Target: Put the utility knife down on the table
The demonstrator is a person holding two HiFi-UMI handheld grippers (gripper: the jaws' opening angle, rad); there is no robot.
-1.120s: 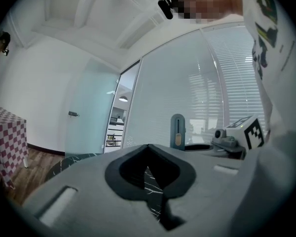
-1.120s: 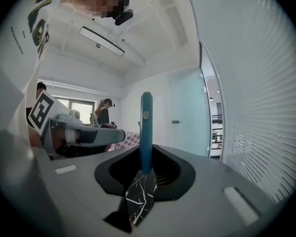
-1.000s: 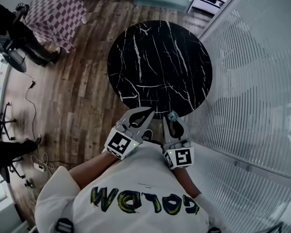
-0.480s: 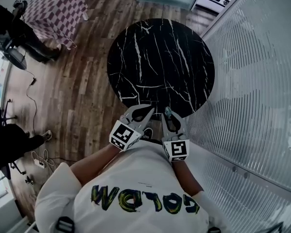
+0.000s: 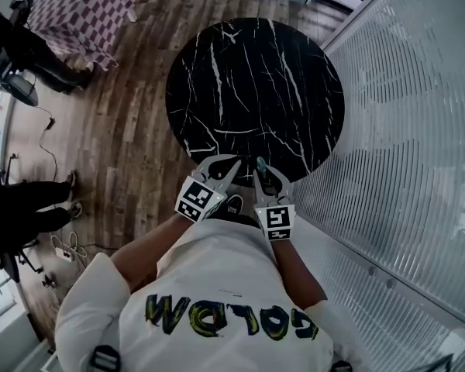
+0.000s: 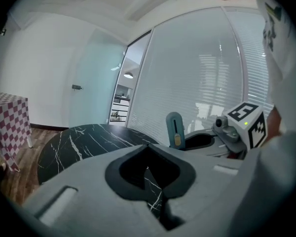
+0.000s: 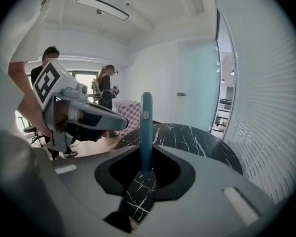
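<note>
Overhead first. Head view: a round black marble tabletop point(image 5: 256, 84) stands on a wood floor point(image 5: 132, 130), with slatted blinds point(image 5: 403, 130) along the right. Both tools hang side by side at the tabletop's near edge, just ahead of the person's white shirt point(image 5: 225, 285). The left tool point(image 5: 232, 163) has its tips drawn together with nothing in them. The right tool point(image 5: 263, 177) is clamped on a teal utility knife point(image 5: 260, 163). The knife's end pokes out past the tips, over the near edge; it is held, not set down. A checked cloth point(image 5: 89, 10) sits at far left, well apart from the tabletop.

Left gripper view: the jaws meet at the tips and are empty, and marble shows through the gap behind them. The right tool is just beside, to the right. The knife stands upright out of it, showing a slot and a pale button on its face.

Right gripper view: the knife stands upright between the jaws, gripped at its lower end, narrow edge to the camera. The tabletop lies beyond and below. The left tool is near on the left, apart from the knife. People point(image 7: 107, 85) stand in the background by the checked cloth.
</note>
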